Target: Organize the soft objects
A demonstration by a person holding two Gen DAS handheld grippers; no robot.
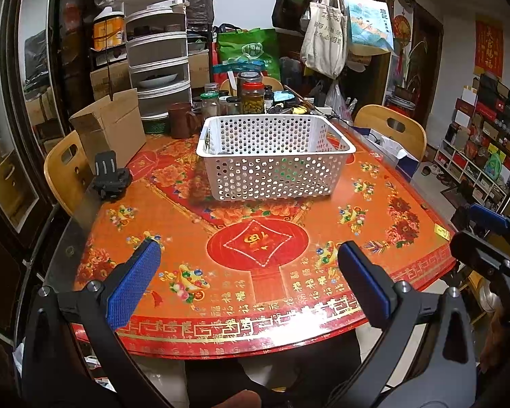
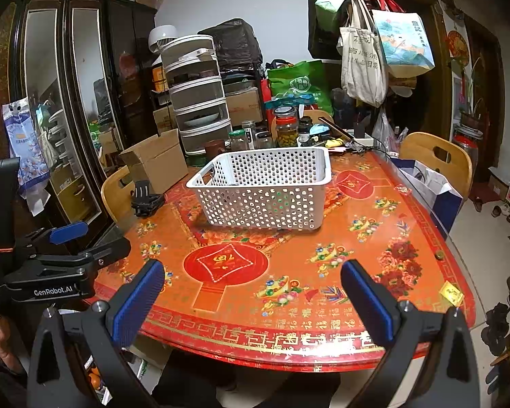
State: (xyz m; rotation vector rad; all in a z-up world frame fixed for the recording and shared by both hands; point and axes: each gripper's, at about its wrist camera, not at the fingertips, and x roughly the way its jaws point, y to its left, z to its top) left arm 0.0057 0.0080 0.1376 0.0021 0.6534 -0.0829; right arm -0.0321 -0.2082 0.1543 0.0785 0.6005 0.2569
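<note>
Basket (image 1: pixel 275 156) sitting on tabletop (image 1: pixel 289 272), no soft items visible outside; both claws hanging spread, empty. Next: locating item.

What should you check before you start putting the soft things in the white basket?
1. Left hand-held gripper open and holding nothing: ok.
2. Right hand-held gripper open and holding nothing: ok.
3. White basket upright on the table, open side up: ok.
4. Bare table between both grippers and the basket: ok.
5. Soft things to pick up within view: not ok, none shows on the table.
6. What is inside the basket: cannot tell; green and dark bits show through the holes, but not clearly.
</note>
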